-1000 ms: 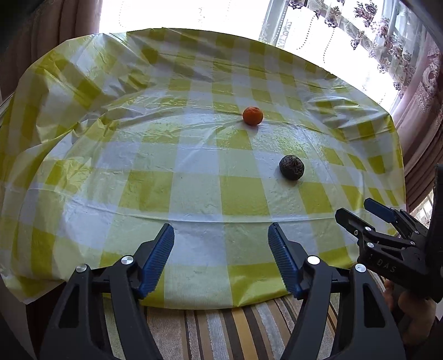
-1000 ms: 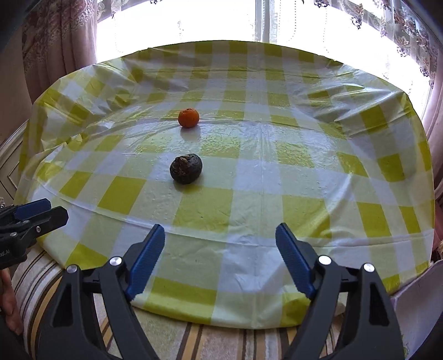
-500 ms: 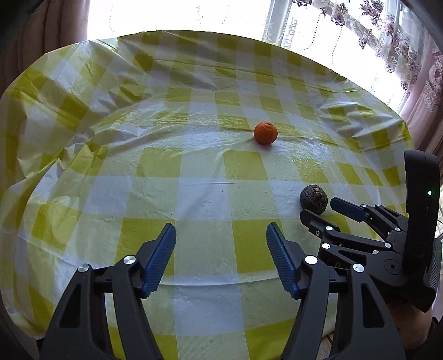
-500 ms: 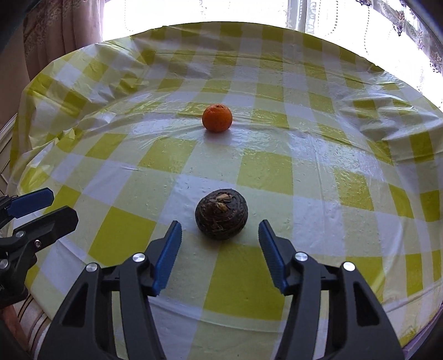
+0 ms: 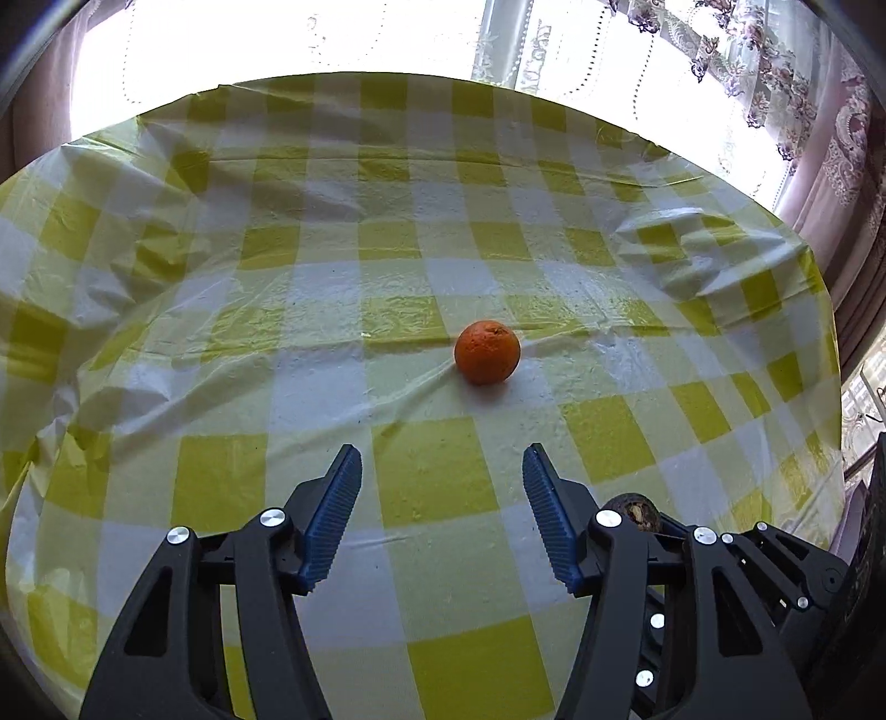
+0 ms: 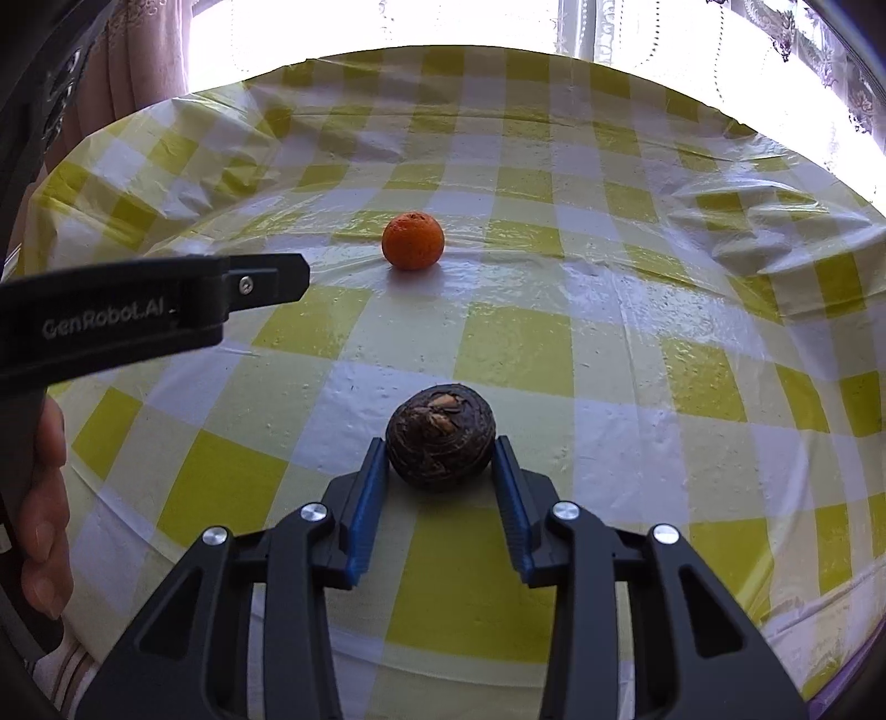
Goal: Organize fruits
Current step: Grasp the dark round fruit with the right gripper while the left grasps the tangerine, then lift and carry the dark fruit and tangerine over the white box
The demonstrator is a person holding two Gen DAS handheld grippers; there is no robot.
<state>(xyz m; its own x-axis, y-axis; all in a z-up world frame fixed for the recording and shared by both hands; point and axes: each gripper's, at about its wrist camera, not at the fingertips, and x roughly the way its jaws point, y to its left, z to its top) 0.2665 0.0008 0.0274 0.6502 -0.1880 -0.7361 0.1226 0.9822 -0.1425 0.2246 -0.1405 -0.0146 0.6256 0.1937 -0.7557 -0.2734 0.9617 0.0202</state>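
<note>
Yellow-and-white checked plastic cloth (image 5: 310, 343) covers the round table, wrinkled toward the far edge, bright window with lace curtains (image 5: 554, 50) behind.

Left wrist view: left gripper (image 5: 442, 471) hangs over bare cloth, fingers closing, nothing between the blue ribbed pads (image 5: 338, 509). Round orange tangerine (image 5: 487, 352) sits on the table ahead of the tips and slightly right, well apart from them. Low right, only the top of the dark brown wrinkled round fruit (image 5: 637, 508) peeks out behind the left gripper's right finger, with the black body of the right gripper (image 5: 775, 576) beside it. Grip itself can't be read from here.

Right wrist view: this one shows it. Right gripper (image 6: 440, 459) is clamped on the dark fruit (image 6: 440, 435), both blue pads (image 6: 368, 493) pressed against its sides. Fruit looks to be resting on the cloth, near table edge; contact underneath isn't clear. Tangerine (image 6: 413, 241) lies further out, straight beyond it, well apart. One black finger of the left gripper (image 6: 266, 282), lettered "GenRobot.AI", comes in from the left, tip near the tangerine but short of it. A person's hand (image 6: 44, 509) shows at the left edge.
</note>
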